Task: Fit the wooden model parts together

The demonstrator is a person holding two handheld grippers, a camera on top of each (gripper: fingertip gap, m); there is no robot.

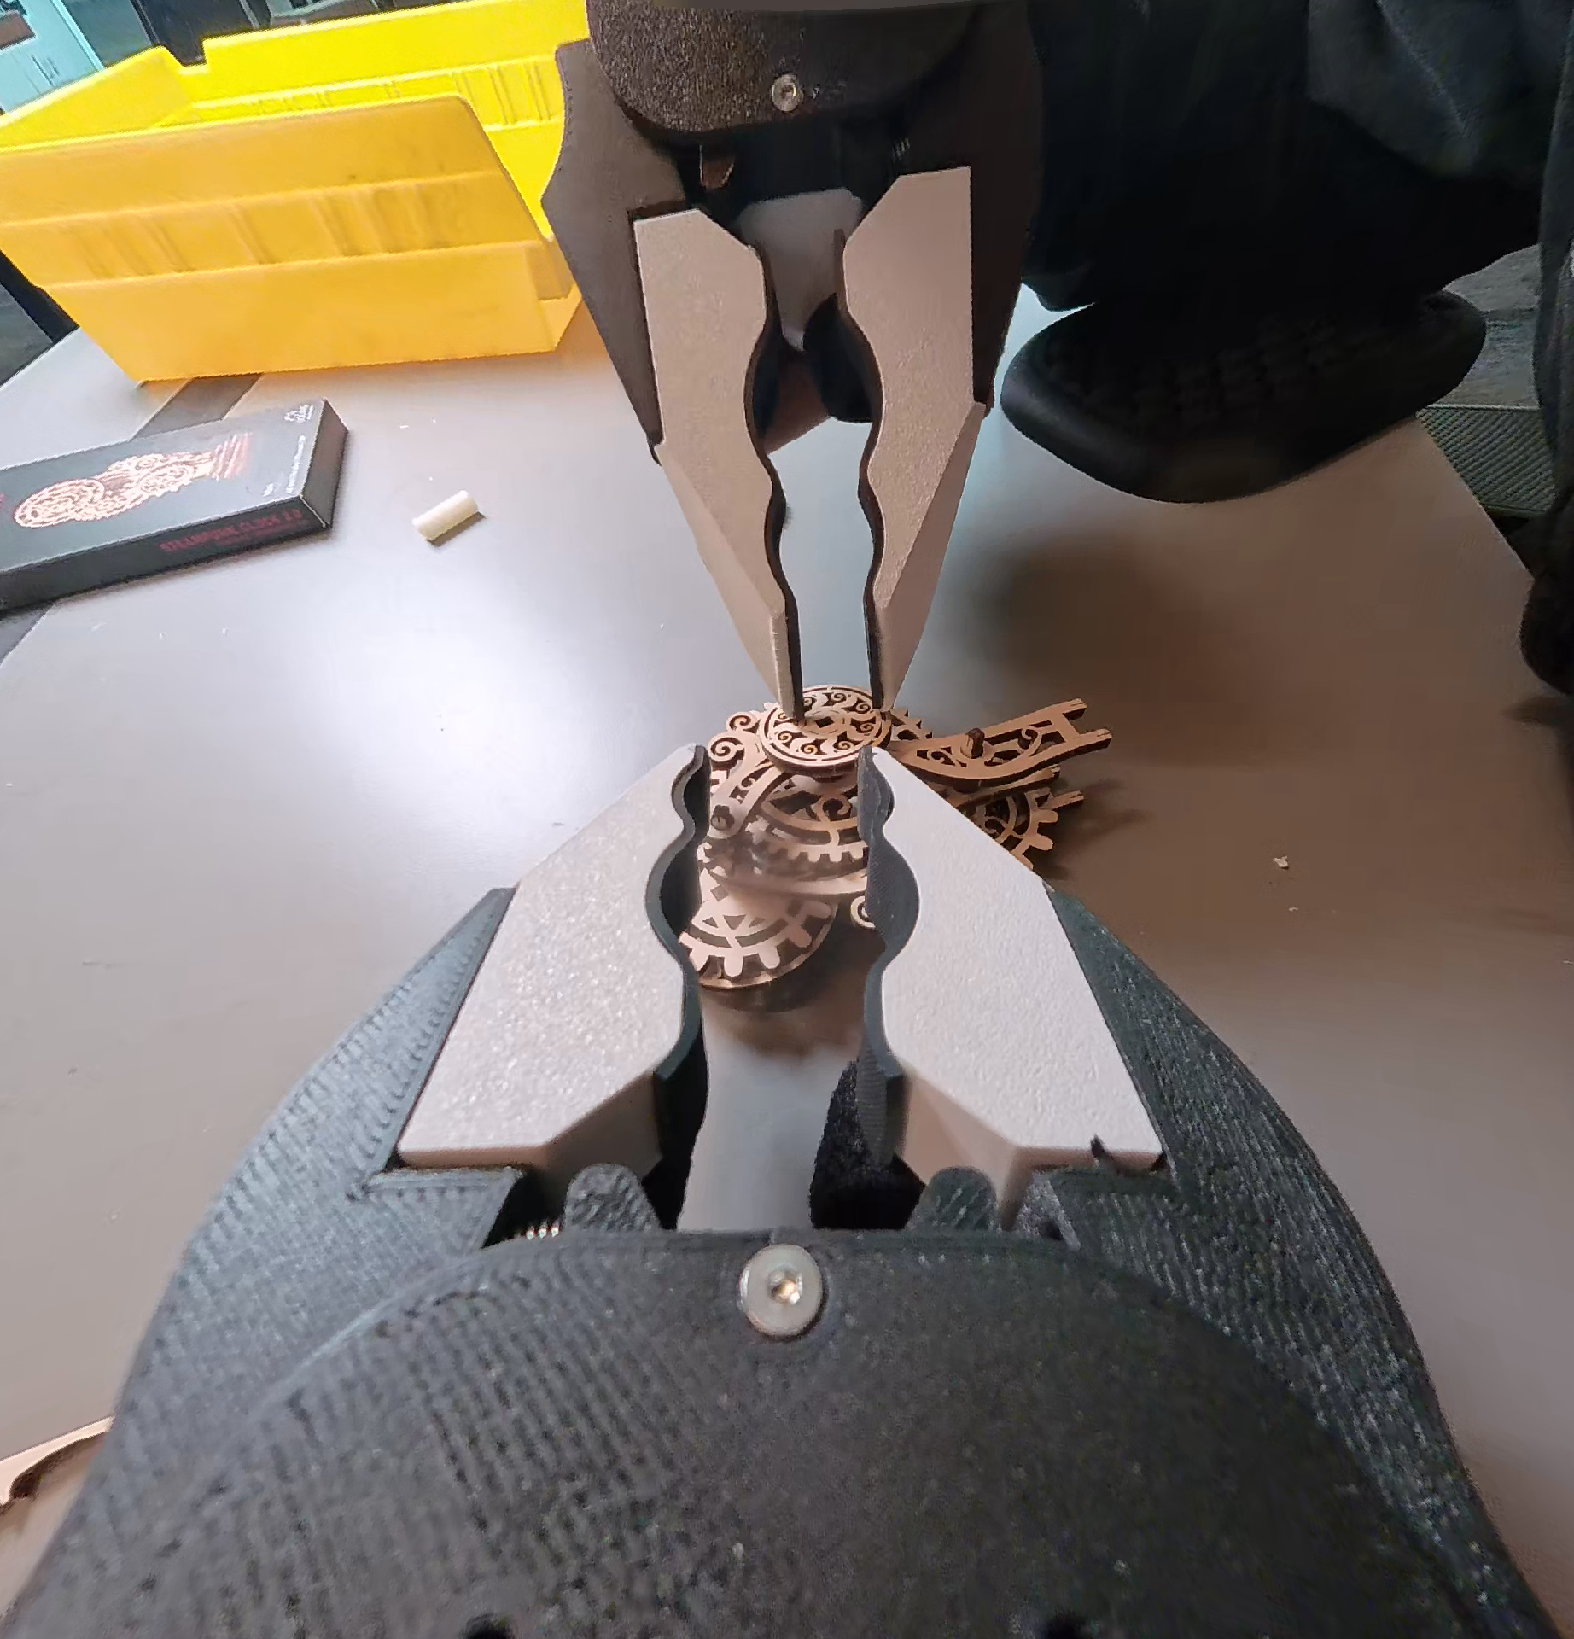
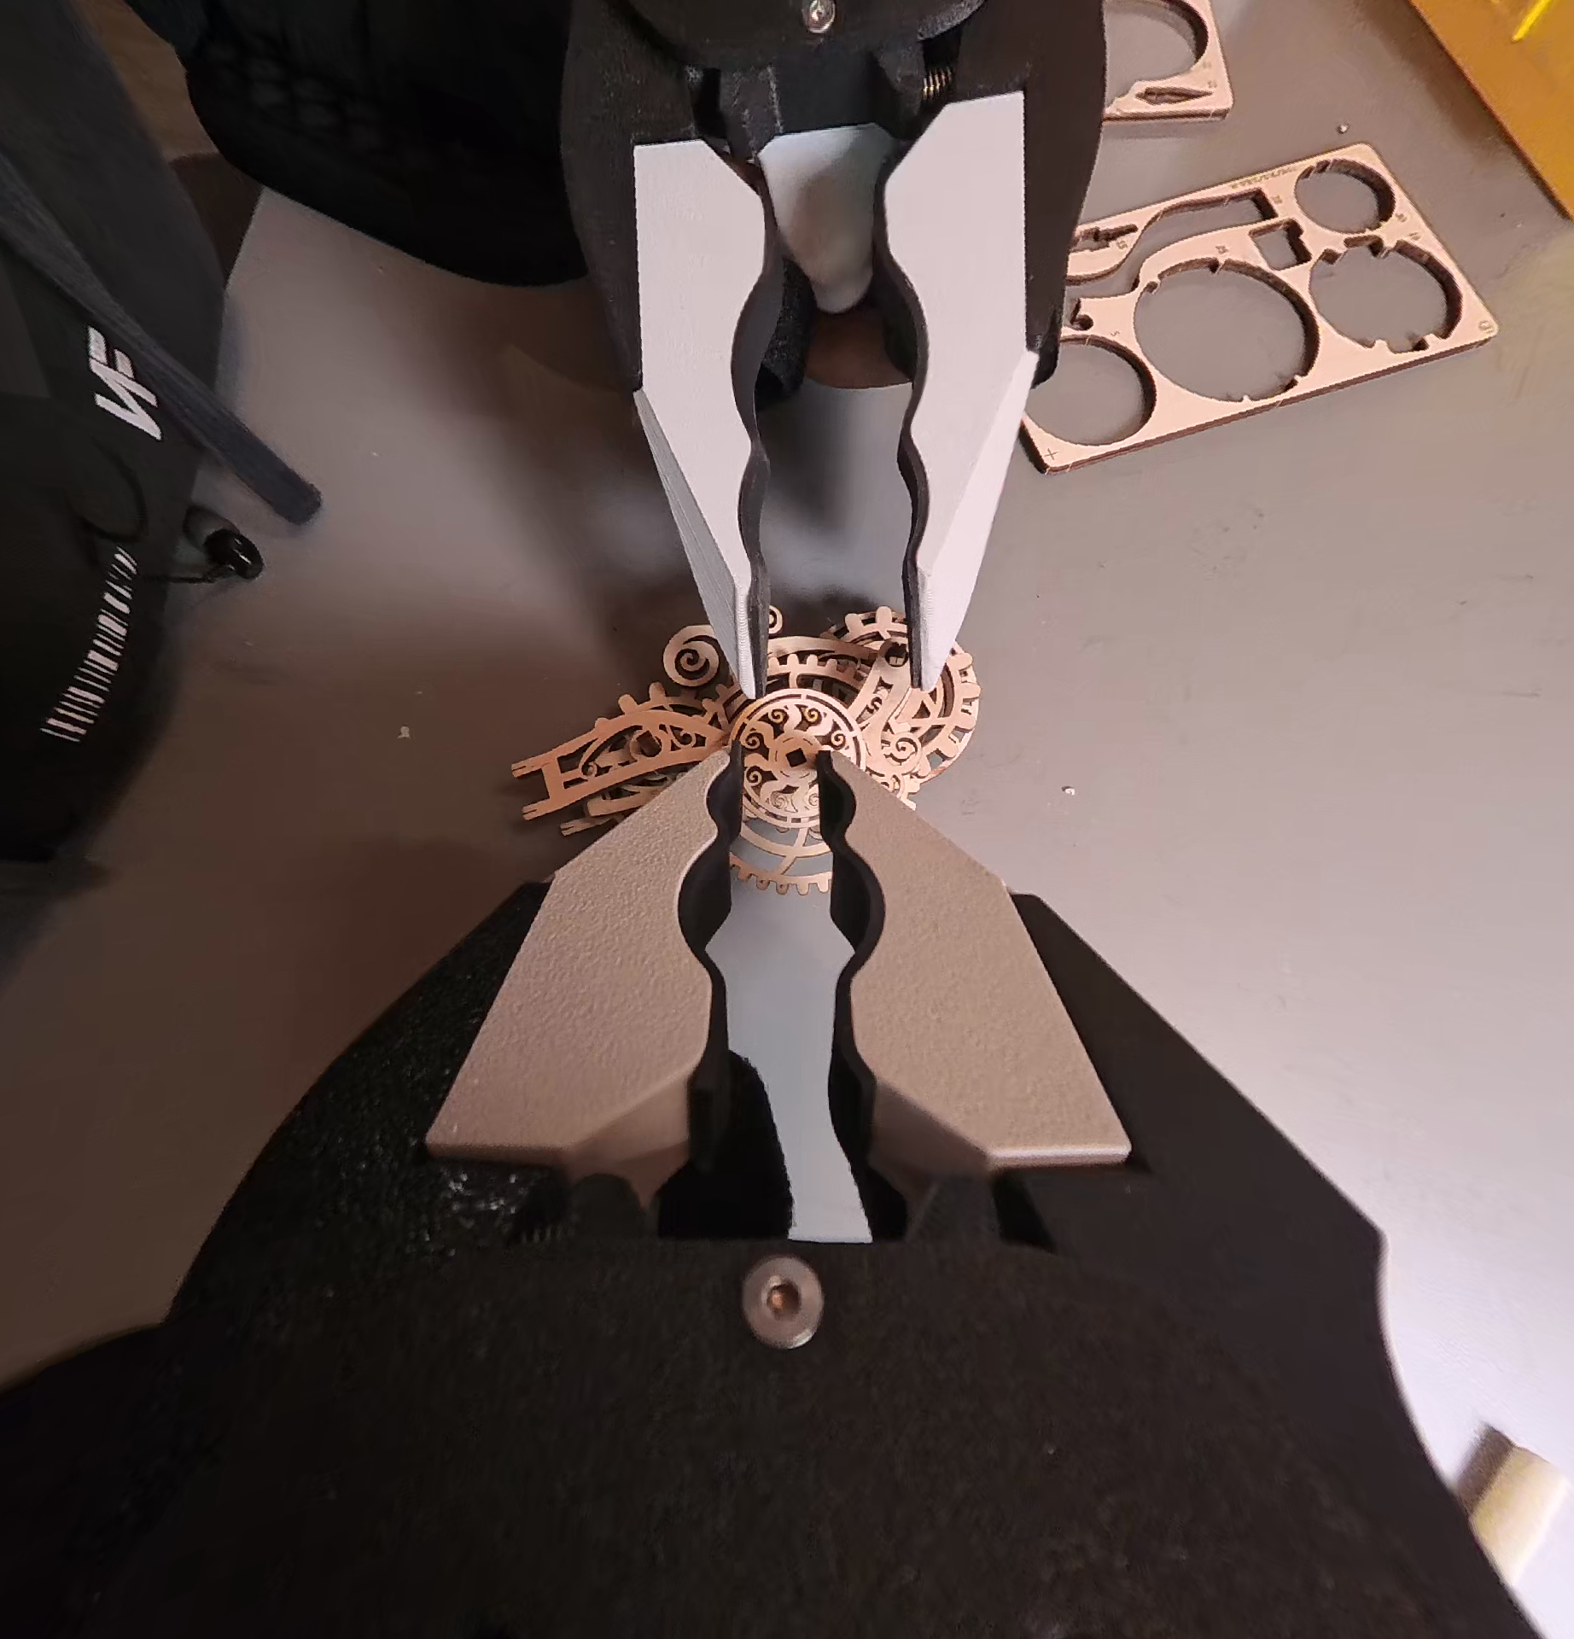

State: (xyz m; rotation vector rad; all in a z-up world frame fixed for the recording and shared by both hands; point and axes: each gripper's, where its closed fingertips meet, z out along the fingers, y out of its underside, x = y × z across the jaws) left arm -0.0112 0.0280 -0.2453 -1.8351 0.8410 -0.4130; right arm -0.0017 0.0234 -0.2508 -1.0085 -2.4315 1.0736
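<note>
A flat wooden gear model [image 1: 792, 851] lies on the grey table [image 1: 322, 843]. It also shows in the right wrist view [image 2: 934, 736]. A round fretwork disc [image 1: 823, 727] sits on top of it, seen again in the right wrist view [image 2: 788, 754]. My left gripper [image 1: 782, 772] straddles the model's upper layers, and both pads touch the wood. It comes in from the top of the right wrist view [image 2: 841, 678]. My right gripper [image 2: 775, 767] hangs over the disc with its jaws apart. One fingertip [image 1: 788, 701] rests on the disc's face and the other stands at the disc's edge.
A yellow bin [image 1: 278, 222] stands at the back left, with a black box [image 1: 145, 505] and a small white cylinder [image 1: 446, 514] in front of it. Punched-out wooden sheets [image 2: 1253, 310] lie beyond the model. Black bags [image 2: 74, 532] crowd the table's edge. The tips of both grippers are at nearly the same place. Left tips and right tips are each some 25 cm from the small white cylinder [image 1: 446, 514]. It is also in sight in the right wrist view [image 2: 1513, 1523].
</note>
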